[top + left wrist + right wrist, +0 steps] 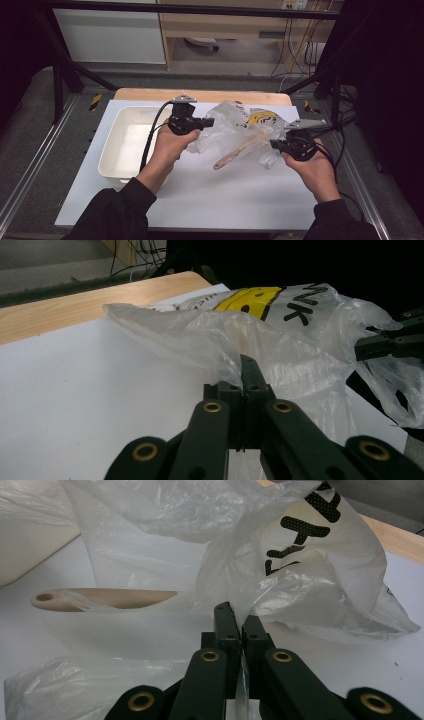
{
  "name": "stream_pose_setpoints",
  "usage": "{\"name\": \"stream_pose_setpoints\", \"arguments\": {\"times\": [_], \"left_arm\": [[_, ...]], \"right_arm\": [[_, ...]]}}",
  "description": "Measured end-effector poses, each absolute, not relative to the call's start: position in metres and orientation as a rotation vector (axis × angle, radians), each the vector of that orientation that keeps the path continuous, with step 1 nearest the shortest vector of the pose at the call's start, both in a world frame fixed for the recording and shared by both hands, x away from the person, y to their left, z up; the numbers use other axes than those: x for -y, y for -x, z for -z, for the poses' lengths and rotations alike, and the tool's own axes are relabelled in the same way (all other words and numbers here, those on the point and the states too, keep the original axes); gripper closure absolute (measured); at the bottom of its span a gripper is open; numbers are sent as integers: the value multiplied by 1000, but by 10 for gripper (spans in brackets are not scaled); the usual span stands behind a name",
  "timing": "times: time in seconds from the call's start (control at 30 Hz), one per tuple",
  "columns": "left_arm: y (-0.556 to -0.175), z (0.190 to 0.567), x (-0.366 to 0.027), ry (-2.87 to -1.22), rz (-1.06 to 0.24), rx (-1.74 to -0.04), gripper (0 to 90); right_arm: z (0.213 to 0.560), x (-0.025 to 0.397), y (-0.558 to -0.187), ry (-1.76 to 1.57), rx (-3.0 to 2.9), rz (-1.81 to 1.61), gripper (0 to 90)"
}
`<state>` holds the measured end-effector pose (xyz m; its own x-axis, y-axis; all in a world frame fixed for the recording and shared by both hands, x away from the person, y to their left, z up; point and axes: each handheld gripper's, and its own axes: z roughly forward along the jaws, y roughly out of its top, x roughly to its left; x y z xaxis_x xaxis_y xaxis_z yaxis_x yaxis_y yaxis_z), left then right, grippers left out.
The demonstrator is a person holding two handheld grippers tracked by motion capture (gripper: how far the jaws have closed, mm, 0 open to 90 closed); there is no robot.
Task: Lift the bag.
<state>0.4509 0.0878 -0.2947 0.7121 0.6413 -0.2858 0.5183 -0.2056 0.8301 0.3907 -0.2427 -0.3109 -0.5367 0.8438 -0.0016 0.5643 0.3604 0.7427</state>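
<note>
A thin clear plastic bag (240,127) with yellow and black print lies crumpled at the middle of the white table cover. A wooden spoon (236,152) sticks out of it, handle end toward the person. My left gripper (209,121) is shut on the bag's left edge, and its own view has the film (235,347) pinched between the jaws. My right gripper (274,144) is shut on the bag's right edge; film (280,587) runs between its jaws and the spoon handle (100,599) lies to the left.
A white rectangular bin (127,142) stands at the left of the table, beside the left hand. The wooden table edge (200,95) runs along the back. Black frame posts and cables stand at the far sides.
</note>
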Motion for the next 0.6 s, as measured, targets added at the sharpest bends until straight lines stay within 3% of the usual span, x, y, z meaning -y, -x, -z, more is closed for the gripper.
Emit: {"name": "stream_pose_setpoints", "arguments": {"times": [0.6], "left_arm": [[-461,259,-111,-1799,-196,-914,900]], "right_arm": [[282,227,-419,-1216,-2252,-1055,900]]}}
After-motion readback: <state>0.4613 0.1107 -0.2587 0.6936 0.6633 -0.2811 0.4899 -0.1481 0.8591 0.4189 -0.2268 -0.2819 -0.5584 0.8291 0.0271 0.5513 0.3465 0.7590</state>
